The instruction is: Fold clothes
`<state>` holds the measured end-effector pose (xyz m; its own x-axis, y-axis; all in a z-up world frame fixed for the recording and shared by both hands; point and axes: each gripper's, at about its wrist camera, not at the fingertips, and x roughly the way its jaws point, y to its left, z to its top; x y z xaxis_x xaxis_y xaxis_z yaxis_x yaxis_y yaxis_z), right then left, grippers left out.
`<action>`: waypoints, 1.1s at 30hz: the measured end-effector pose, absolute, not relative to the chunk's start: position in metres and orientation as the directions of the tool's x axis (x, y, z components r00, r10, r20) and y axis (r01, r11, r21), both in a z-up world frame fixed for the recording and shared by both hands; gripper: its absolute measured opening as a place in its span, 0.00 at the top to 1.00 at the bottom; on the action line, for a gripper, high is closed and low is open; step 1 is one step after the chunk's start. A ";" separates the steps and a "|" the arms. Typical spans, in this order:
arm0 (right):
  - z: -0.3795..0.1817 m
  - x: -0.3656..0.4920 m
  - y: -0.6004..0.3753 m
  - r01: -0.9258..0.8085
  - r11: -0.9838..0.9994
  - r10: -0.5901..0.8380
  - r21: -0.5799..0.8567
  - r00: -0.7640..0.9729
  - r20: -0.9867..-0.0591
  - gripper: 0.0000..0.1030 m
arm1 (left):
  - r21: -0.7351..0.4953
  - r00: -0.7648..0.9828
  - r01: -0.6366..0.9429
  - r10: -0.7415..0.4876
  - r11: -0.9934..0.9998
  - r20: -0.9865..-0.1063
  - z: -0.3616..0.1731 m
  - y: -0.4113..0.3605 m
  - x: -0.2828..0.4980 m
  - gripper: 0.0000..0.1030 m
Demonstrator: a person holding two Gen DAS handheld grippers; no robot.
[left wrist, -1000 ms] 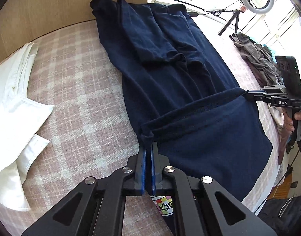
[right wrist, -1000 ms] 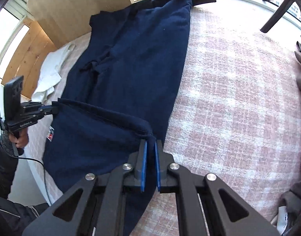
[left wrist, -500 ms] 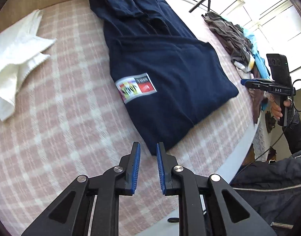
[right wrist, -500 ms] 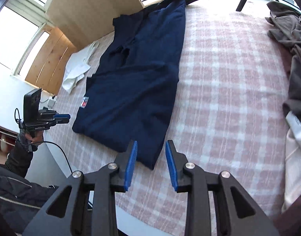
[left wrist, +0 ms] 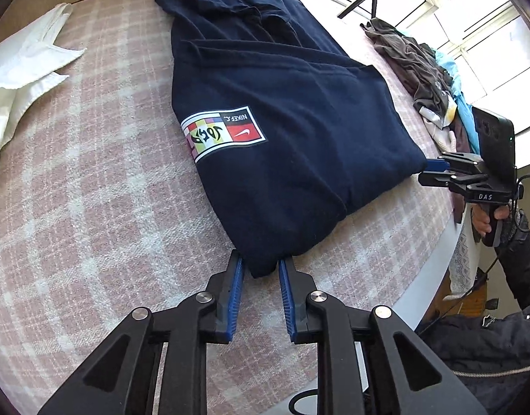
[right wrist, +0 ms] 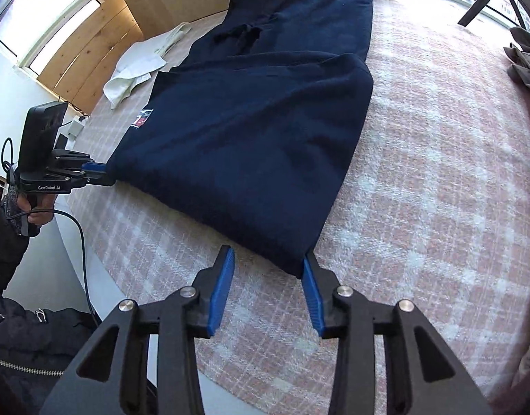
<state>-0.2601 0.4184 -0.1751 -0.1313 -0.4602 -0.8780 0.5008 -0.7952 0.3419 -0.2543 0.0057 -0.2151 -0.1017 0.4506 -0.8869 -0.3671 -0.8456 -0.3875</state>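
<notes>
The dark navy cotton garment with a coloured printed patch (left wrist: 275, 131) lies on the pink checked bedcover (left wrist: 74, 190), its near part already doubled over. The cloth looks soft, rather thick and limp, so it should sag when lifted and will not slip much. The left gripper (left wrist: 259, 269) is released, its jaws each side of the near-left corner without pressing. The right gripper (right wrist: 268, 259) has just been opening; the near-right corner sits between its jaws, loose. These two folded corners seem the best places for grasping.

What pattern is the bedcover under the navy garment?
Pink and white plaid bedcover, clearest in the right wrist view.
</notes>
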 end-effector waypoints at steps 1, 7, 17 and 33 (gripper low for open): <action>-0.175 -0.260 0.417 0.500 -0.796 -0.463 0.342 -0.138 -0.876 0.63 | -0.386 -0.113 -0.371 0.453 -0.845 -0.884 -0.212 0.008 -0.255 0.95; -0.167 -0.264 0.418 0.501 -0.818 -0.410 0.283 -0.162 -0.898 0.96 | -0.272 -0.154 -0.464 0.380 -0.843 -0.912 -0.178 0.007 -0.253 0.98; -0.171 -0.275 0.415 0.509 -0.837 -0.332 0.201 -0.181 -0.926 0.96 | -0.175 -0.077 -0.555 0.259 -0.813 -0.963 -0.195 0.008 -0.253 0.98; -0.111 -0.316 0.438 0.432 -0.861 -0.414 0.269 -0.286 -0.864 0.93 | -0.196 -0.201 -0.546 0.355 -0.814 -0.913 -0.139 -0.005 -0.304 0.97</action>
